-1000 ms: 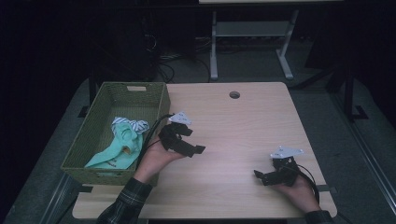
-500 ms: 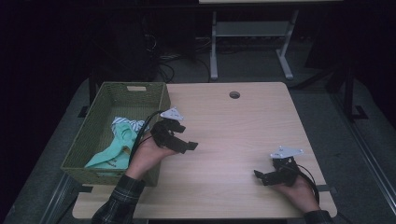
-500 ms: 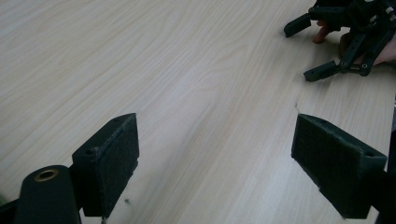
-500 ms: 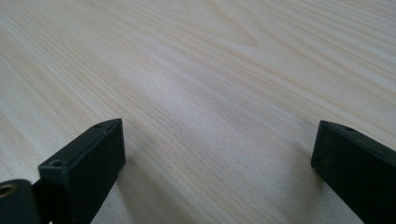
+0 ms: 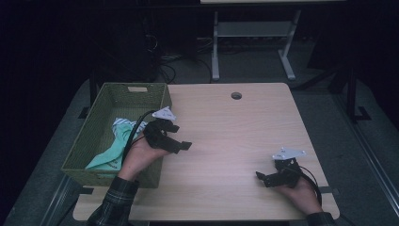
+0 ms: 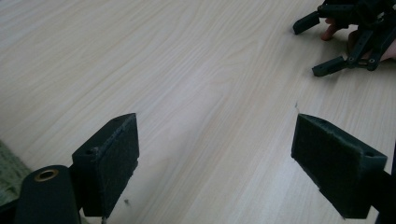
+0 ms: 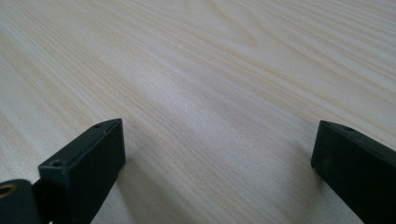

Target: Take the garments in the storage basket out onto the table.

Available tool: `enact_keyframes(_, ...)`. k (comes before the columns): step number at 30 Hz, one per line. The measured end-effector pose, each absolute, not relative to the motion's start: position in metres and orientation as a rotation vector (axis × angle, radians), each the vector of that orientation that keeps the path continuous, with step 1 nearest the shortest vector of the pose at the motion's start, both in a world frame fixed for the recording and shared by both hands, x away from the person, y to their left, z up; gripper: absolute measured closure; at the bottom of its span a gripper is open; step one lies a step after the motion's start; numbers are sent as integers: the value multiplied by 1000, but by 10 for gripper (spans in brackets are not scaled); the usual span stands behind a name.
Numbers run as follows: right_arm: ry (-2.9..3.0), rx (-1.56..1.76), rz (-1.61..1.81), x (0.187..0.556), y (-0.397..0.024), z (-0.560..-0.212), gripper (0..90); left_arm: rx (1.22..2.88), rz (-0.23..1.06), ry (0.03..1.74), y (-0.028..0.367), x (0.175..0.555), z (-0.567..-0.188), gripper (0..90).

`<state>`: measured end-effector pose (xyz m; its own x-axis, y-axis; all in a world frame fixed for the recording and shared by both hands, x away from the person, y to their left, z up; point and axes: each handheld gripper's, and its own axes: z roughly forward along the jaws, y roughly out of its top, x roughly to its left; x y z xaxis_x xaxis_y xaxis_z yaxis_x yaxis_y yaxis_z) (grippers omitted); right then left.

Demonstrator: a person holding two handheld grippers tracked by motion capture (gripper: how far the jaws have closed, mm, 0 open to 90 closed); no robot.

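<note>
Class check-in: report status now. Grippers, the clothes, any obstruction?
Left hand-held gripper open, empty, beside basket. Right hand-held gripper open on table. Clothes in basket. No obstruction.

Left gripper (image 5: 176, 141) hangs above the tabletop's (image 5: 235, 136) left edge, jaws spread wide and empty. Right gripper (image 5: 264, 178) sits low near the front right corner, jaws wide apart too, nothing between them.

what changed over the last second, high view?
The left gripper drifted left and slightly away from the person, toward the basket, its fingers open and empty above the table. Nothing was taken hold of or let go. The right gripper stayed put, open, low at the table's near right. The cloths lie in the basket as before.
</note>
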<state>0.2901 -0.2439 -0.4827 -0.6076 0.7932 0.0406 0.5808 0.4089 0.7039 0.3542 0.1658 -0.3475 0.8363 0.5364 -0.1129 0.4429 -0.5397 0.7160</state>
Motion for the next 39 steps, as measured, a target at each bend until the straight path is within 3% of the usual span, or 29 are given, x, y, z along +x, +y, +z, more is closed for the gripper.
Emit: enact_keyframes(39,2364,1193,1006,290,-244,-483,25,2196,241,834,233,354,-330,146)
